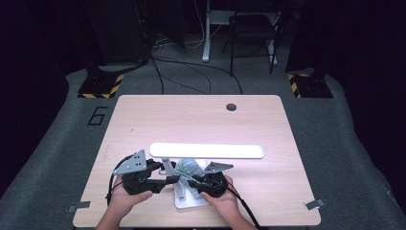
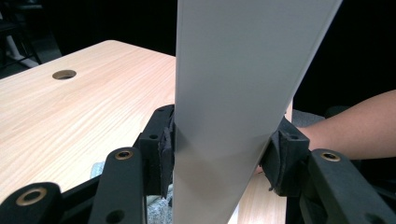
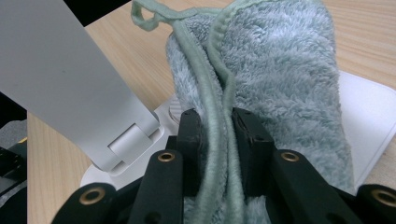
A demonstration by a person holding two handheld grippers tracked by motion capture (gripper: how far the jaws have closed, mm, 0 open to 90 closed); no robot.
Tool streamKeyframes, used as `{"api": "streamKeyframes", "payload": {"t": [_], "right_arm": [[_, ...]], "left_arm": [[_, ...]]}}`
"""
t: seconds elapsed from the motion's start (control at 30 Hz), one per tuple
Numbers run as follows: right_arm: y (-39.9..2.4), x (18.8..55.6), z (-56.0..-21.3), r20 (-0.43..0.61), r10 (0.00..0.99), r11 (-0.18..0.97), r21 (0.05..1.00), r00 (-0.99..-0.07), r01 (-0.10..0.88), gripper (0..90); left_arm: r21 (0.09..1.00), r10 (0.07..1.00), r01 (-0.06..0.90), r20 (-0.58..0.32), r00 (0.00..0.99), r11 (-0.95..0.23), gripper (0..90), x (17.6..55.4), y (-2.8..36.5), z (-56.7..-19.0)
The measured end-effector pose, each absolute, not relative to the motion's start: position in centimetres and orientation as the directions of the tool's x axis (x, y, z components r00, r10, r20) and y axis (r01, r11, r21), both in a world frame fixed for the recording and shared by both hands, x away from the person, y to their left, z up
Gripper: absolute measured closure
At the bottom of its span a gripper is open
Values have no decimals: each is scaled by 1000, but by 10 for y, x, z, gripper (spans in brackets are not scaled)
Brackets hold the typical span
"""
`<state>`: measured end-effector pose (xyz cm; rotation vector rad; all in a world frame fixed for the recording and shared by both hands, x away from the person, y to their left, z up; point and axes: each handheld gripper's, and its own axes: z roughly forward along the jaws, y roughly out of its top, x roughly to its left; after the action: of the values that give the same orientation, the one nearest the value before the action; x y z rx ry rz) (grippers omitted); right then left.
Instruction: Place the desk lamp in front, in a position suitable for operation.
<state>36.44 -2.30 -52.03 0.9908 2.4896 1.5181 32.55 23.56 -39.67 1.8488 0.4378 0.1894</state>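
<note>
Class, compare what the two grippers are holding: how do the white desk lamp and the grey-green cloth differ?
The left gripper clamps the lamp by its flat upright arm; the right gripper pinches the cloth at its bunched, piped edges. The lamp is smooth, rigid and white; the cloth is fluffy, soft and grey-green. Both sit near the table's front edge, each gripped.

Fluffy grey-green cloth point(image 3: 280, 84) bunched over white desk lamp's point(image 1: 207, 151) base.

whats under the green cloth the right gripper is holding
The lamp's white base lies under the green cloth, bare at its right edge. The right gripper pinches the cloth; the base beneath it is covered.
</note>
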Motion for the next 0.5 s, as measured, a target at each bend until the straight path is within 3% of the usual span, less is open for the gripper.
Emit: {"api": "streamKeyframes", "payload": {"t": [0.27, 0.5], "right_arm": [[-20, 372, -513, 240, 558, 340, 807, -794, 483, 708], [-1, 412, -507, 243, 617, 323, 789, -748, 523, 706]], "left_arm": [[945, 406, 204, -86, 910, -257, 515, 324, 233, -397], [945, 421, 197, -72, 904, -262, 519, 321, 230, -397]]}}
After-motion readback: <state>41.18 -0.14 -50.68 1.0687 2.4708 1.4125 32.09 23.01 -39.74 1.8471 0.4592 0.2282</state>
